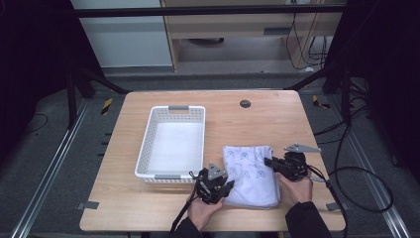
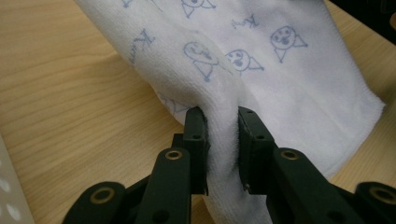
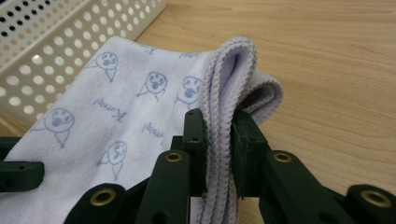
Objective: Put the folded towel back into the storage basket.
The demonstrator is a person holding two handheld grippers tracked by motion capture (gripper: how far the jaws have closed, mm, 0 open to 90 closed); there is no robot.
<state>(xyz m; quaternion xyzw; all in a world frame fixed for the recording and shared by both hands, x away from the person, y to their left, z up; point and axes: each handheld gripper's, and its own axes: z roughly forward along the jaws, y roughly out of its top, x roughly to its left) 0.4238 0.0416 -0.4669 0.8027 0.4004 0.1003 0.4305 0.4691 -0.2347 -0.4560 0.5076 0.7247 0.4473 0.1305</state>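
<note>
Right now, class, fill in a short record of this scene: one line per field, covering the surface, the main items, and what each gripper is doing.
surface: wooden table
container: white perforated basket, left of the cloth, nothing visible inside
cloth: folded white towel with blue cartoon print, lying on the table
left gripper: closed on a pinch of the towel's near left side
right gripper: closed on the towel's layered stitched edge
towel state: mostly flat, pinched up at both grips

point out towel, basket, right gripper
towel (image 1: 250, 173): high view, middle of the printed top face.
basket (image 1: 178, 107): high view, far rim at the grey handle.
right gripper (image 3: 218, 135): right gripper view, between the jaws shut on the towel's folded edge.
</note>
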